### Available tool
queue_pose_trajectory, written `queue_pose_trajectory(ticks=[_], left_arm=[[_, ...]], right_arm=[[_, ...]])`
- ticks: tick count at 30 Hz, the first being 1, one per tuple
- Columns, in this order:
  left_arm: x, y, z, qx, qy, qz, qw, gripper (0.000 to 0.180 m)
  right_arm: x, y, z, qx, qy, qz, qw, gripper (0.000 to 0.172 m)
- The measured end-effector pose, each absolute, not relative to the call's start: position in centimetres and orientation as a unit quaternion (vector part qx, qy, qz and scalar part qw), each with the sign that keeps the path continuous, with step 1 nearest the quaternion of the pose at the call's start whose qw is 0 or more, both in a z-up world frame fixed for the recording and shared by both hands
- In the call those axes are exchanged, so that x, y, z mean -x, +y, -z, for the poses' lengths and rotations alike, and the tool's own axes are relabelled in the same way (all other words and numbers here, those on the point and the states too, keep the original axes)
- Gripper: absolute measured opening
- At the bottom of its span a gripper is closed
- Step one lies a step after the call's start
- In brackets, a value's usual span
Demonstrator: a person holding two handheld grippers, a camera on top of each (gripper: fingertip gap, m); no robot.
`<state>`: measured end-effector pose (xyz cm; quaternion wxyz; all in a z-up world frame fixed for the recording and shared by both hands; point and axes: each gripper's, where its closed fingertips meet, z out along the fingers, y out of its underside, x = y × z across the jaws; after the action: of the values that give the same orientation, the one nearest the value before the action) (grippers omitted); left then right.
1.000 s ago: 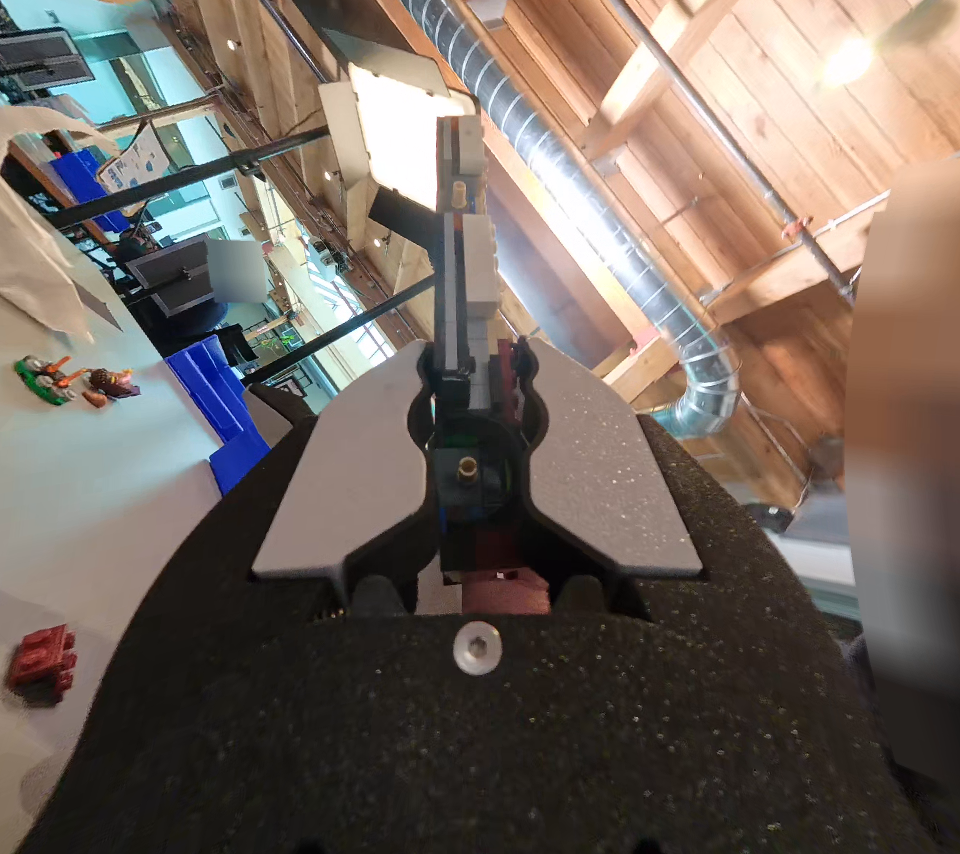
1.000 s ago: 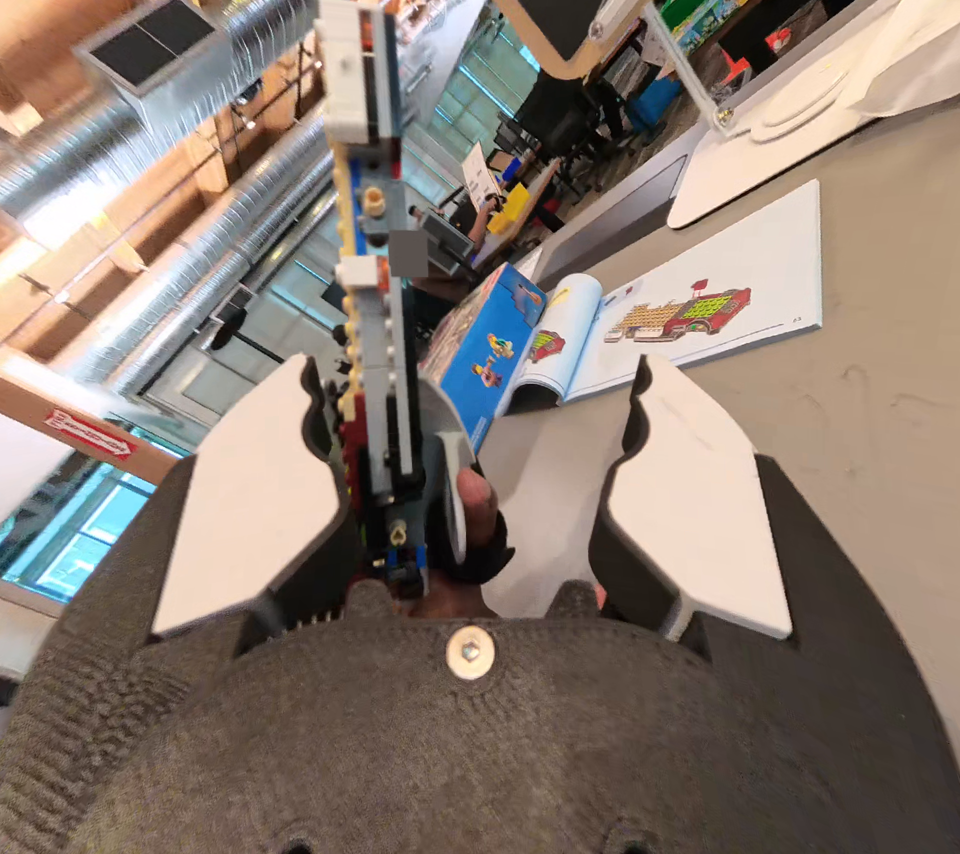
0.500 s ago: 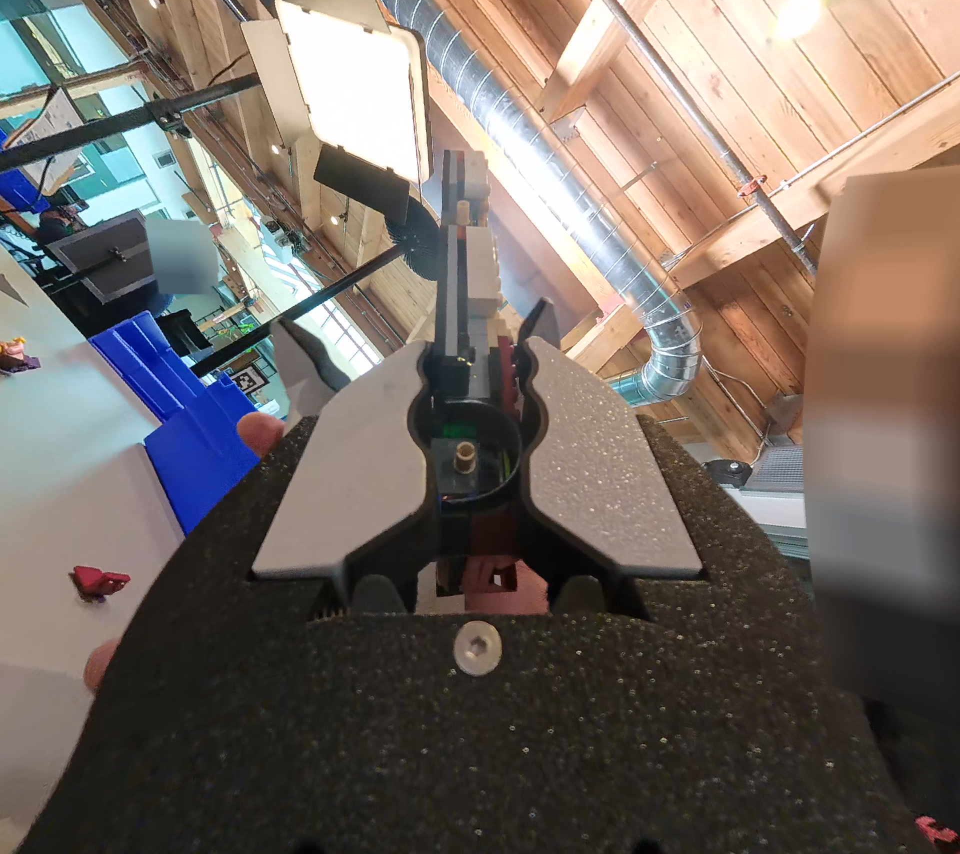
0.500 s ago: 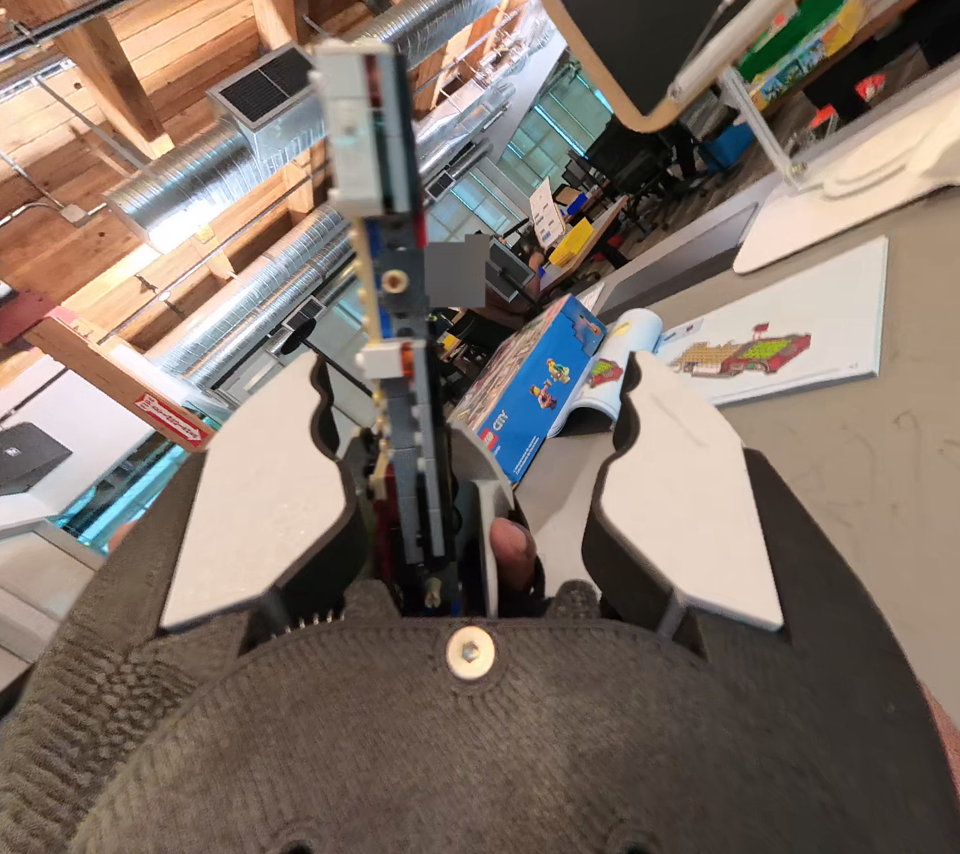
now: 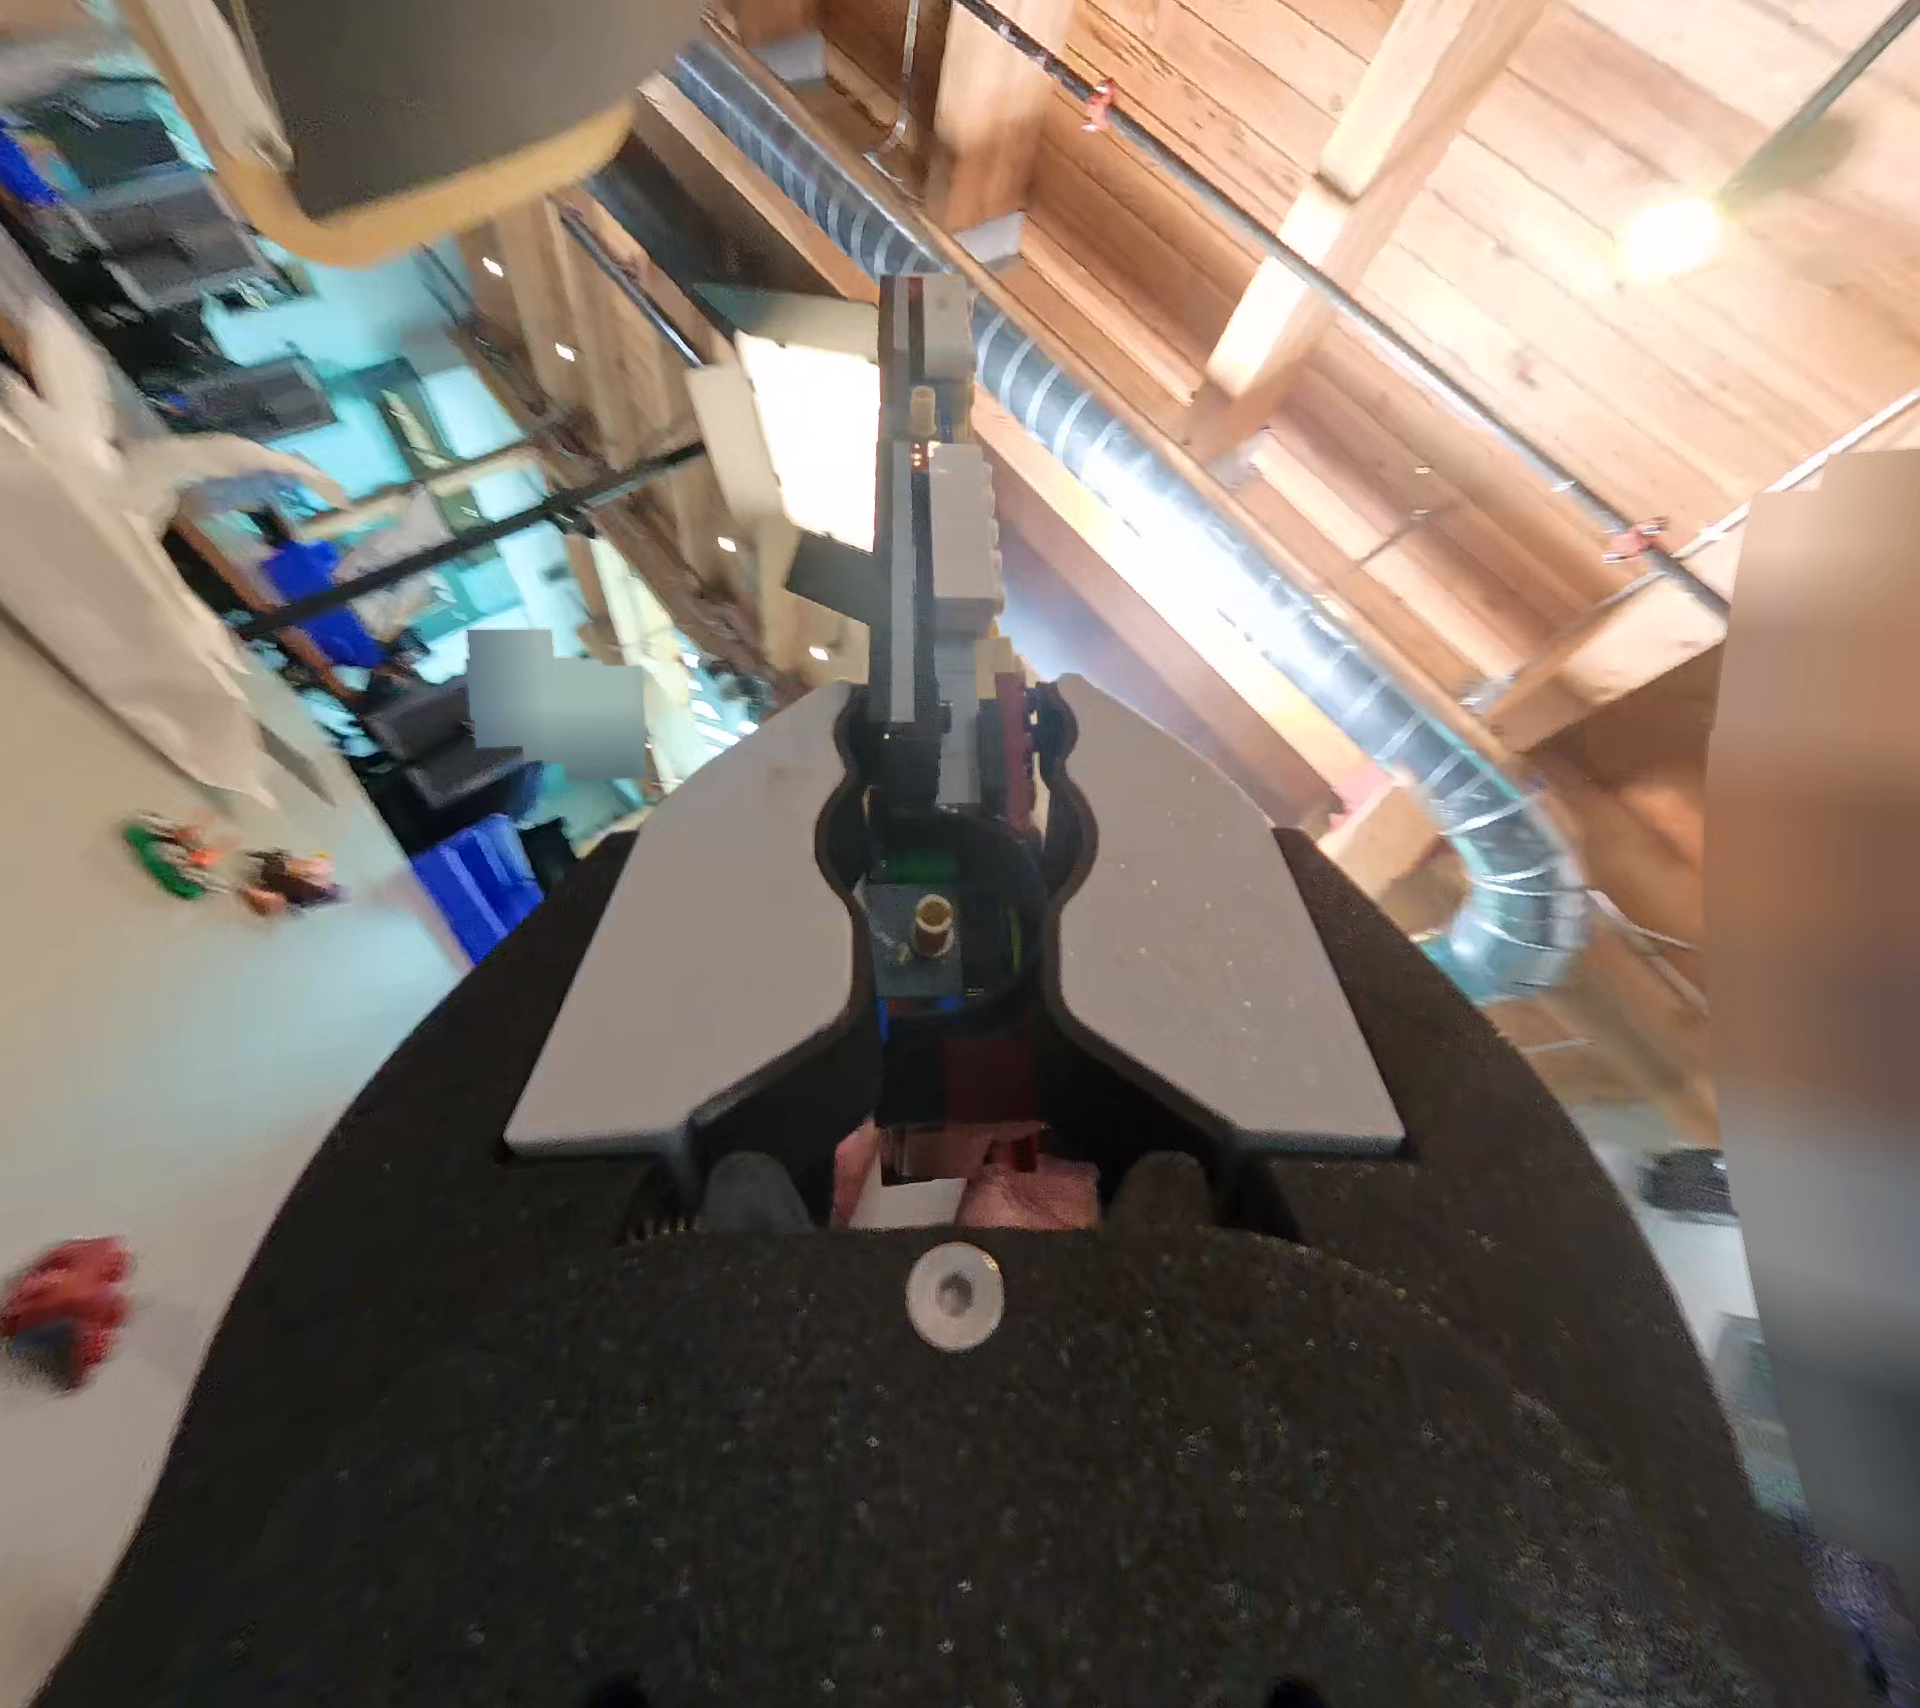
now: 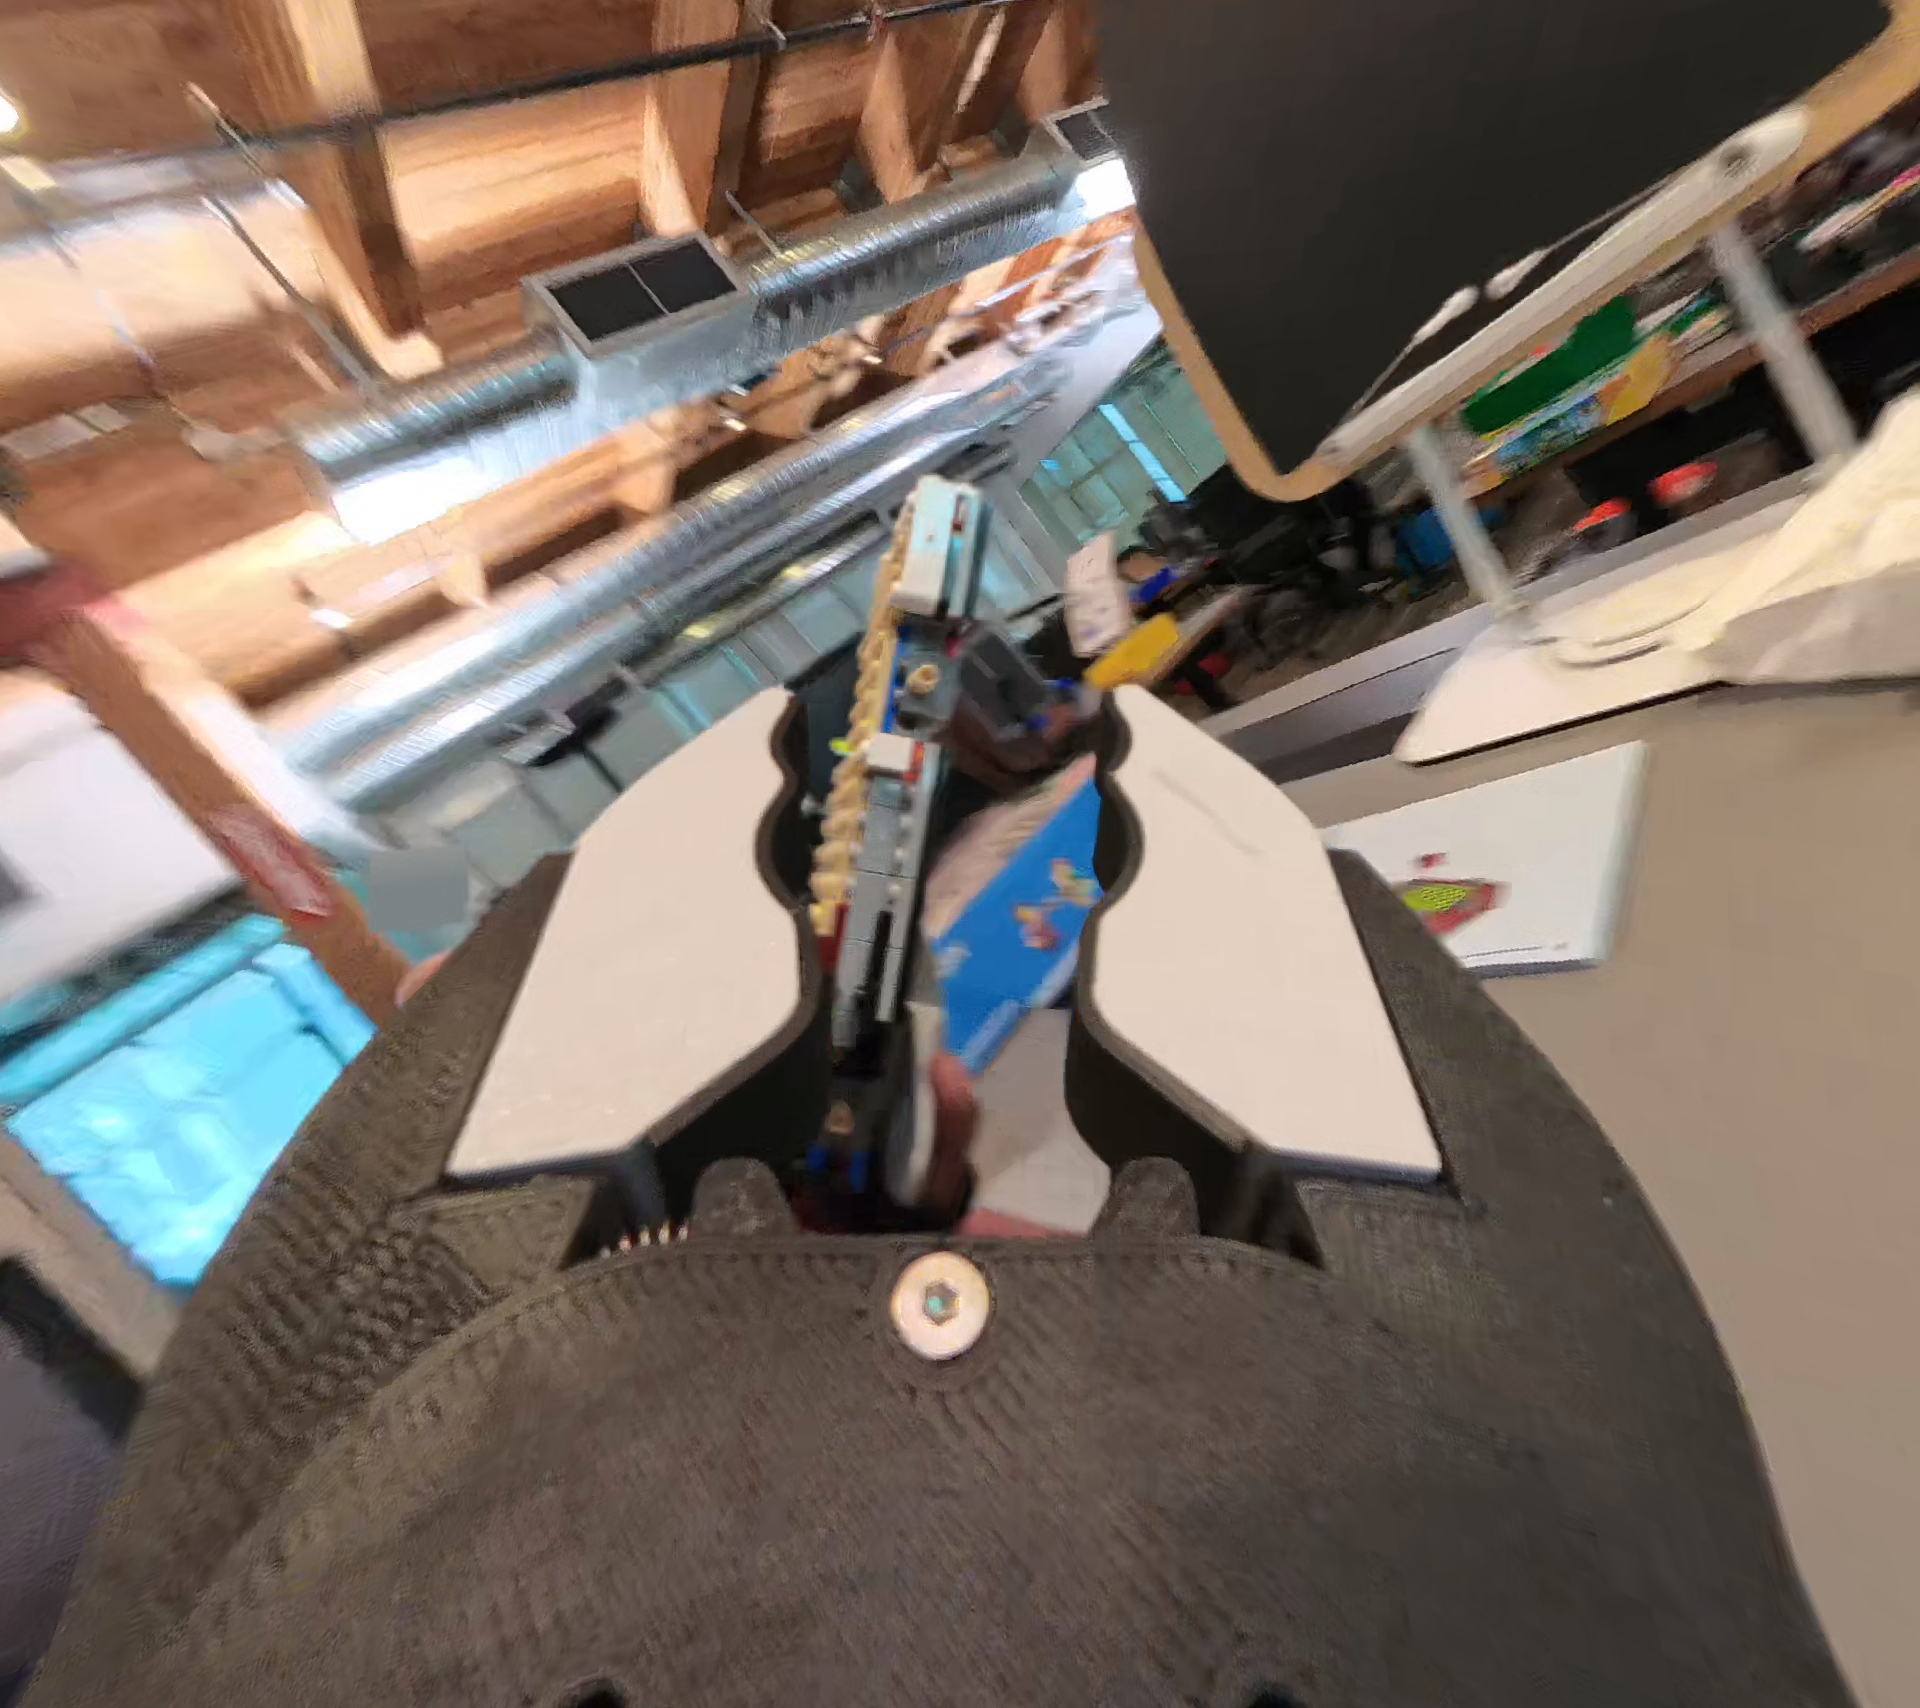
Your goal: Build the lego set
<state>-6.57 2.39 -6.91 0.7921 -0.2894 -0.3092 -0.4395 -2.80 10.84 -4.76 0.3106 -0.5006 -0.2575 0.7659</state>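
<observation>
Between the left gripper (image 5: pixel 948 723) jaws, a clamped brick model (image 5: pixel 935 578); right gripper (image 6: pixel 951 806) jaws half-open, model untouched.

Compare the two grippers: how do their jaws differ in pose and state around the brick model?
The left gripper has both jaws shut on the brick model; the right gripper stands wider, with a clear gap on its right side. The model stands straight in the left view and leans in the right. Both have pale fingers and frame the same model.
</observation>
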Motion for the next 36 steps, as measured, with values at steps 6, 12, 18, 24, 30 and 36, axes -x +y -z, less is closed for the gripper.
queue_pose_trajectory(ticks=[6,12,18,24,30,36], left_arm=[[12.1,2.4,8.3,0.382,-0.373,0.375,0.758,0.030],[15.6,4.7,10.9,0.424,-0.393,0.405,0.708,0.030],[14.9,5.5,13.6,0.450,-0.401,0.438,0.667,0.030],[14.7,5.8,14.4,0.467,-0.400,0.441,0.653,0.030],[14.2,6.0,15.3,0.472,-0.414,0.450,0.635,0.030],[13.7,5.9,15.3,0.461,-0.423,0.472,0.621,0.030]], right_arm=[[3.0,12.0,7.6,0.506,-0.475,-0.572,0.438,0.023],[2.9,10.9,17.3,0.552,-0.663,-0.400,0.310,0.027],[2.4,8.8,21.1,0.550,-0.721,-0.361,0.217,0.029],[3.6,8.3,22.9,0.539,-0.759,-0.309,0.197,0.029],[4.6,8.0,23.8,0.557,-0.762,-0.280,0.175,0.032],[4.8,7.7,24.2,0.553,-0.765,-0.277,0.179,0.017]])
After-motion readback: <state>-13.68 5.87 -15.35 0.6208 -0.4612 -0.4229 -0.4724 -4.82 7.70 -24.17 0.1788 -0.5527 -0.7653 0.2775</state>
